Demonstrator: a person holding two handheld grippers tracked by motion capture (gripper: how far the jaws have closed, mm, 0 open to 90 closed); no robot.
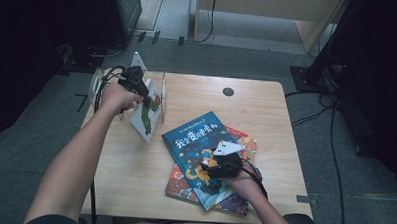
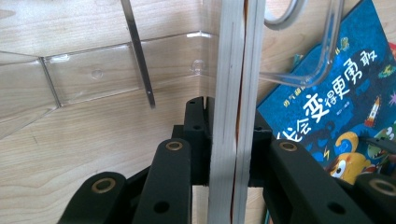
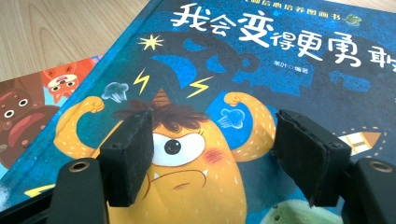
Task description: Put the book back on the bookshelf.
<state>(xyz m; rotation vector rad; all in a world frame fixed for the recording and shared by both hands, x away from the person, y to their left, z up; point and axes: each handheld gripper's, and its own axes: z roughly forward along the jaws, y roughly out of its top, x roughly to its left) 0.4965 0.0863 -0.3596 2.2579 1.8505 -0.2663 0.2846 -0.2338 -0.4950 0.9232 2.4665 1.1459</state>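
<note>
Partly hidden red book (image 1: 184, 184) — left gripper (image 2: 229, 140) clamps white book (image 2: 236, 93); right gripper (image 3: 212, 154) apart.

Light wood table (image 1: 266, 114): clear acrylic book stand (image 2: 116, 70) at its left rear, red picture book (image 1: 184, 184) flat near the front edge, blue picture book (image 1: 200, 142) stacked on it.

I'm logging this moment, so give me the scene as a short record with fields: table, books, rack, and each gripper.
table: wood
blue book: flat, atop red book
white book: on edge, at clear rack
left gripper: shut on white book
right gripper: open above blue book cover
</note>
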